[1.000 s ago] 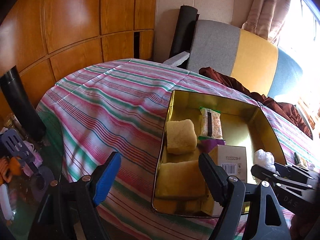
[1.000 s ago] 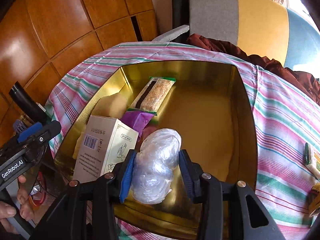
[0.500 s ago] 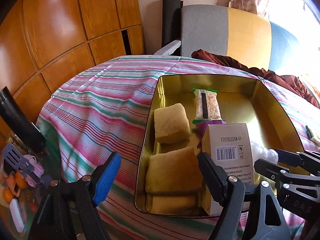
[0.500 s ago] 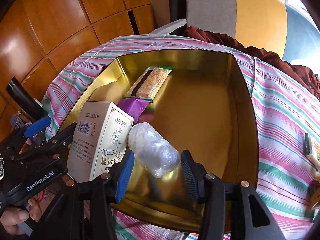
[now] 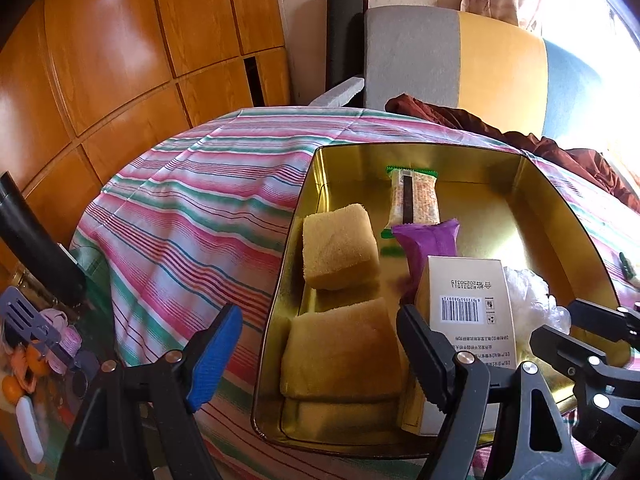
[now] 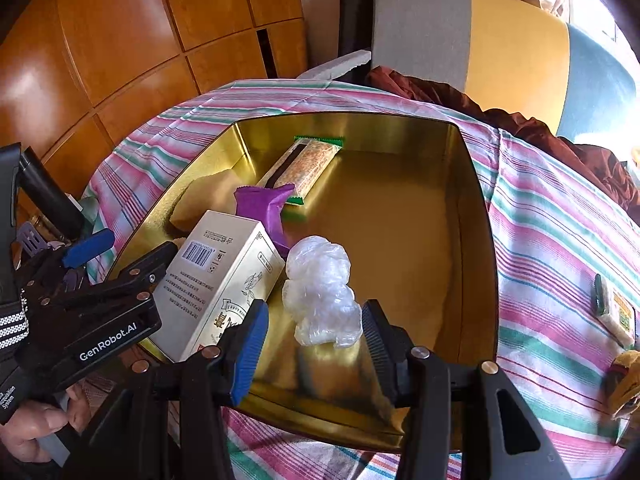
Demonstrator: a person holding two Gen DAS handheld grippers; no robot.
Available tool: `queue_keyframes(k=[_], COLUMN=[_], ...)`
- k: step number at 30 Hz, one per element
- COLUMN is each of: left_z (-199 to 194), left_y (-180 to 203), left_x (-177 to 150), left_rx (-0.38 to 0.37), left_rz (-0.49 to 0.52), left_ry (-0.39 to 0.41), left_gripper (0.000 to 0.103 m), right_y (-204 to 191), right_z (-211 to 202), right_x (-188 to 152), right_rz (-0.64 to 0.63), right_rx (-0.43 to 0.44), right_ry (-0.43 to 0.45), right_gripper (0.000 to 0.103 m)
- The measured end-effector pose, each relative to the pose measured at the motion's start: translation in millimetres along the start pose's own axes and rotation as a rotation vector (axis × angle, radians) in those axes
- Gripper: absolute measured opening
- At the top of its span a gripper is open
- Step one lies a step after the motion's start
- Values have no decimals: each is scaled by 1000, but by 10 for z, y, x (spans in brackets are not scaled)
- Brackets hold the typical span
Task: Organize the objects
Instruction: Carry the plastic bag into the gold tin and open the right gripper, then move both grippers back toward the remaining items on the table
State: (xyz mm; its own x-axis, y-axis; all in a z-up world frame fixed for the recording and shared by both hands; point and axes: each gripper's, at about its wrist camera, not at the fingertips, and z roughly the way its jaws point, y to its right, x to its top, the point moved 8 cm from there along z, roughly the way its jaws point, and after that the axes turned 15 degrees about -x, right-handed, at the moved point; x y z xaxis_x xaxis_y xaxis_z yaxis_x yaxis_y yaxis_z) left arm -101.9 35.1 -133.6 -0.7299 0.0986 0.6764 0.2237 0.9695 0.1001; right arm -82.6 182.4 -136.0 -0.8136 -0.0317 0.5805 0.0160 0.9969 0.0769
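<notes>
Two open grippers, one bundle released in the tin

Right gripper (image 6: 312,340) gapes with the clear plastic bundle (image 6: 320,290) just ahead between its fingertips, resting on the floor of the gold tin (image 6: 476,216) beside the white carton (image 6: 224,280), long axis running away from the gripper. Left gripper (image 5: 316,354) is spread and empty, farther off. A second ago the right gripper clamped the bundle; now it stands free.

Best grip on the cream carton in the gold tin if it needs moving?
Take the cream carton across its two narrow long sides, near the raised barcode end, coming from above. It lies tilted in the gold tin, with the plastic wad against its right side, so low access there looks tight.
</notes>
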Motion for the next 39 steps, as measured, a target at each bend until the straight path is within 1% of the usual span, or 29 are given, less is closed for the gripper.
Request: queue_keyframes(k=[7,9,11,12,19,27,34,39], left_z=[-133,-197,-269,-304,-532,-642,-630,-612], left_y=[-31,-21,-2,16,172,431,664,863], left_x=[25,54,93,114,271,381,402,418], left_rx=[-29,-35,-41,-46,-74,-88,-100,-117], left_rz=[-39,-39,-37,-34,5,75,129,171], left_ry=[26,41,61,69,113,130,119,114], left_gripper=[81,86,88,89,92,93,93,93], right_y=[42,85,145,181,528,1097,1754,2273], right_z=[-66,-104,-153,-181,-308,-379,-442,-555], right_x=[10,25,48,59,117,95,14,18], right_rz=[7,18,30,36,96,172,243,294], right_rx=[-13,-20,-27,-32,-76,-150,-246,-319], right_ry=[20,32,47,56,86,97,92,105], right_gripper=[50,56,61,62,63,62,62,62])
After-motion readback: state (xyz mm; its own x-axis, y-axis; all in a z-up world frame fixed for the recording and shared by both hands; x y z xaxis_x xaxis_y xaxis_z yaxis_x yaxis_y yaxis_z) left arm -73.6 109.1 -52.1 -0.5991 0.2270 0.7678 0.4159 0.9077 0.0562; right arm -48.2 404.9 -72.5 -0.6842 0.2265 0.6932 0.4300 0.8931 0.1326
